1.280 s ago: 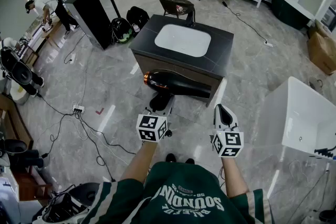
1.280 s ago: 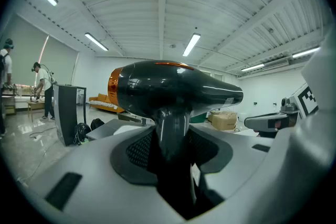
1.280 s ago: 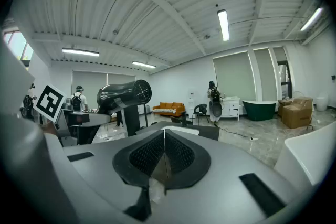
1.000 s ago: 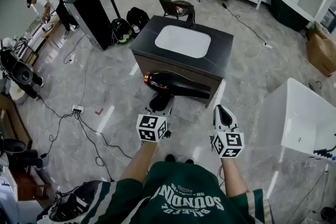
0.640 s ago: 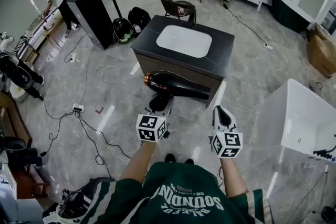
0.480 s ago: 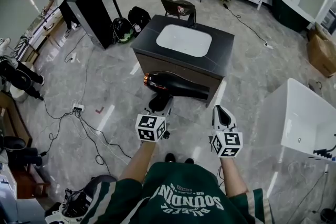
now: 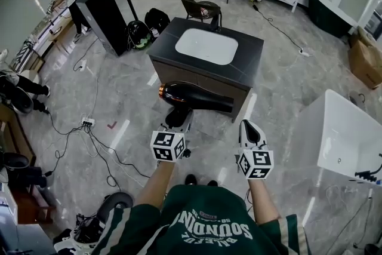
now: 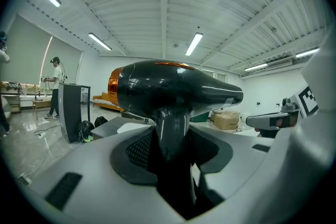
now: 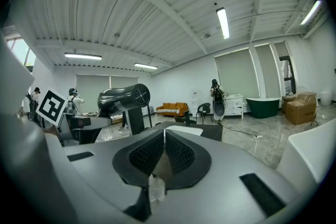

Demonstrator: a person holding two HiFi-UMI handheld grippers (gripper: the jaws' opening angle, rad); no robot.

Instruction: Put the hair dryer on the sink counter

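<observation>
Head view: barely shifted since a second ago; hair dryer [image 7: 194, 97] up in the left hand-held gripper [image 7: 176, 119], short of the table [image 7: 253, 60], still to be set down. Left gripper view: clamped on the handle [image 8: 170, 128]. Right gripper view: right hand-held gripper [image 9: 164, 157] closed together, empty

the dark worktop [image 7: 250, 65] lies at 12 o'clock, just beyond the hair dryer [image 7: 194, 96] held crosswise in the left tongs [image 7: 177, 120]. its white basin [image 7: 206, 46] takes up the middle, and a faucet [image 7: 216, 21] stands at the far rim with a chair [image 7: 194, 6] behind it. bare strips run along the near edge and the 3 o'clock side. a white tub [image 7: 349, 134] stands at 3 o'clock, a tall black cabinet [image 7: 106, 18] at 10 o'clock, and floor cables [image 7: 98, 149] at 8 o'clock.
</observation>
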